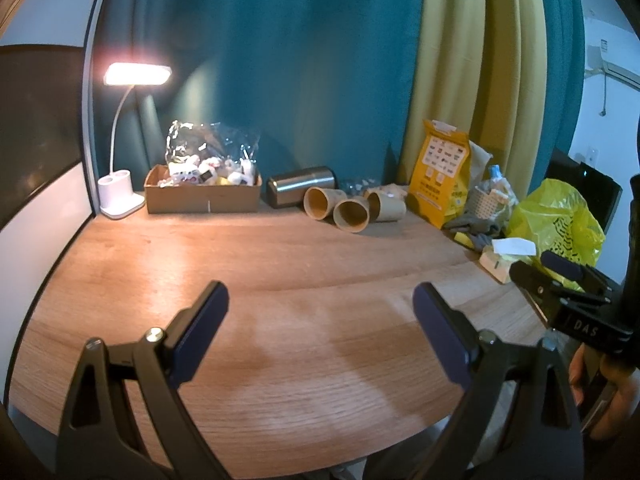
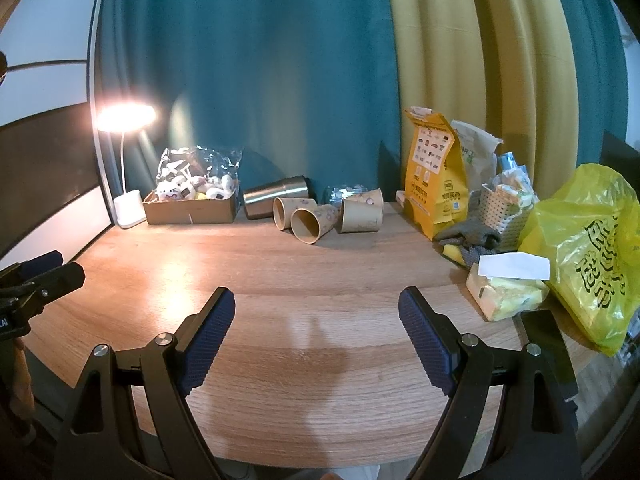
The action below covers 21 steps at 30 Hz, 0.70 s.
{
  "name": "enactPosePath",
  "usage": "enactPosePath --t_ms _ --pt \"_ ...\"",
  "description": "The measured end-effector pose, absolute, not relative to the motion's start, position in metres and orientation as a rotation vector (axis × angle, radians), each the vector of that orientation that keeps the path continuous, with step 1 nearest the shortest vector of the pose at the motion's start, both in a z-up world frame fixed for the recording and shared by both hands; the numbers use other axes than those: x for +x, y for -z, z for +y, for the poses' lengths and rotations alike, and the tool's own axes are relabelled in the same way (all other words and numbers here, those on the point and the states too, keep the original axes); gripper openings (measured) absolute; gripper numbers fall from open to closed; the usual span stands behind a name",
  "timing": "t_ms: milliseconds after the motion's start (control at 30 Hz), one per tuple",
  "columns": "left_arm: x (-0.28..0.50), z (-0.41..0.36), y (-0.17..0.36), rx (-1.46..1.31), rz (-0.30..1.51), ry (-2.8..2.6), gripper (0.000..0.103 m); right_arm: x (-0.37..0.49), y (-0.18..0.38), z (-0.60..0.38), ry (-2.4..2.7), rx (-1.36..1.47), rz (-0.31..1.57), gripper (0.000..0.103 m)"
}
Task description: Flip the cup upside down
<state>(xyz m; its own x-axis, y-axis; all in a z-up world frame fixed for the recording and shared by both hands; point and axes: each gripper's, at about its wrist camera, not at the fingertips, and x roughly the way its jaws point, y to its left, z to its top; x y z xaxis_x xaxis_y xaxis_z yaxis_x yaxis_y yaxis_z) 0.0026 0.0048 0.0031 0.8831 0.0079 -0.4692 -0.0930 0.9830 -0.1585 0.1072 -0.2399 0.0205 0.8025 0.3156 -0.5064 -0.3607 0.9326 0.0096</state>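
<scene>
Three brown paper cups lie on their sides at the back of the wooden table (image 1: 280,264): left cup (image 1: 319,202), middle cup (image 1: 352,214), right cup (image 1: 386,206). They also show in the right wrist view: left cup (image 2: 286,211), middle cup (image 2: 312,222), right cup (image 2: 360,214). A steel tumbler (image 1: 300,185) lies on its side behind them. My left gripper (image 1: 320,312) is open and empty above the near table, far from the cups. My right gripper (image 2: 316,316) is open and empty too; it shows at the right edge of the left wrist view (image 1: 560,276).
A cardboard box of small toys (image 1: 202,192) and a lit desk lamp (image 1: 122,196) stand at the back left. An orange bag (image 1: 442,176), a basket (image 1: 490,202), a yellow plastic bag (image 1: 560,220) and a tissue pack (image 2: 506,294) crowd the right side. Curtains hang behind.
</scene>
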Motion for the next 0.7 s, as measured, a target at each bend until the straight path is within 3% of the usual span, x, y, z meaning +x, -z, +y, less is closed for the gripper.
enactPosePath --t_ms 700 --pt "-0.001 0.0069 -0.0072 -0.179 0.472 -0.057 0.095 0.108 -0.0231 -0.2402 -0.363 -0.087 0.529 0.087"
